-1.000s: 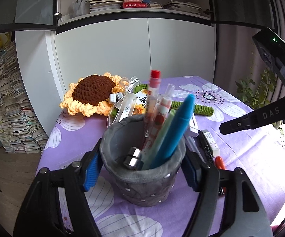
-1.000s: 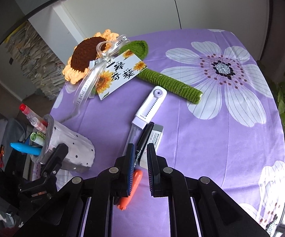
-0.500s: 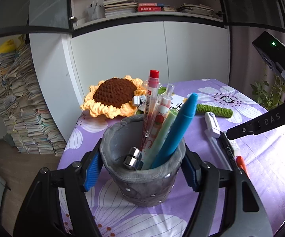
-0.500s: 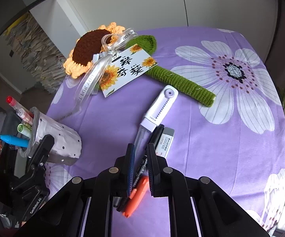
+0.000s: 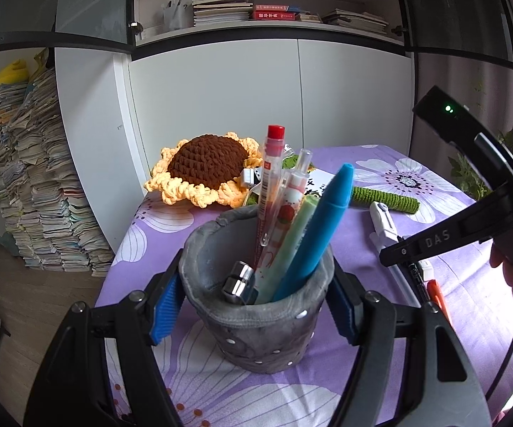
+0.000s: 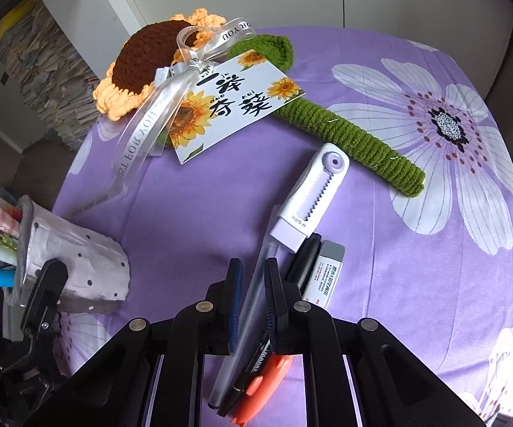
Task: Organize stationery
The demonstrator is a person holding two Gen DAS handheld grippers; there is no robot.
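My left gripper (image 5: 254, 306) is shut on a grey felt pen holder (image 5: 256, 331), its blue pads pressing both sides. The holder has a blue pen (image 5: 320, 227), a red-capped pen (image 5: 272, 163) and others standing in it. In the right wrist view the holder (image 6: 78, 267) is at the left. My right gripper (image 6: 252, 284) is shut to a narrow slit, and hangs over a clear pen (image 6: 247, 313) lying on the cloth. Beside that pen lie a black marker (image 6: 302, 259), a white eraser (image 6: 327, 270), an orange cutter (image 6: 263, 384) and a white-and-lilac correction tape (image 6: 313, 195).
A crochet sunflower (image 6: 142, 60) with a green stem (image 6: 345, 138), ribbon and a printed card (image 6: 235, 103) lies at the back of the purple flowered tablecloth (image 6: 416, 284). Stacks of books (image 5: 32, 185) stand left of the table, with white cabinets (image 5: 220, 106) behind.
My right gripper has come lower and nearer the loose pens, moving from over the black marker to over the clear pen. The left gripper keeps its hold on the holder.
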